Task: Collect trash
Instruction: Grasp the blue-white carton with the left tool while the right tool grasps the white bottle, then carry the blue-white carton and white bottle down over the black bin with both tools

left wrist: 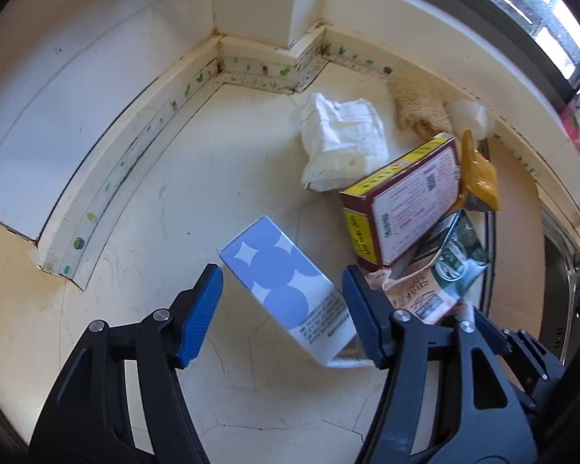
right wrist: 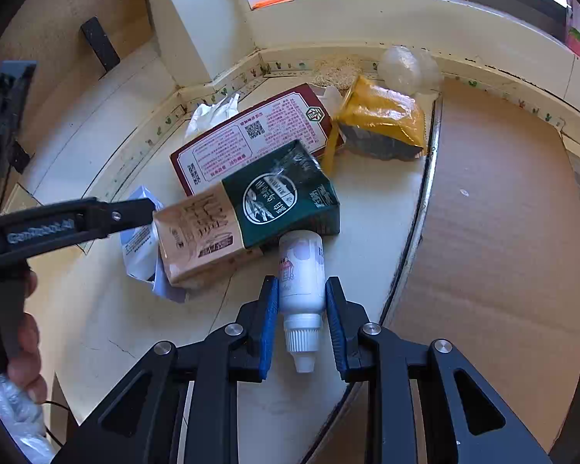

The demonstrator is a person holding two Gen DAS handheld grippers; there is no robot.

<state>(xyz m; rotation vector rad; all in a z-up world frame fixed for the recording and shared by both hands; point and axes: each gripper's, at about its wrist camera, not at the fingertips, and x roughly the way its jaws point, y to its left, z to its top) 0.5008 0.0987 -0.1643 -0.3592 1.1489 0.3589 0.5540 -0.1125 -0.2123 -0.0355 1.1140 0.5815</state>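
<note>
My right gripper has its jaws narrowed around the small white bottle lying on the table with its cap toward me, the pads at its sides, though I cannot tell whether they press yet. My left gripper stands wide around the blue-and-white carton, its right pad close against it. The round bottle could squirt out of a shallow pinch, and the carton could skid or twist away, nudging the green-and-tan packet beside it.
</note>
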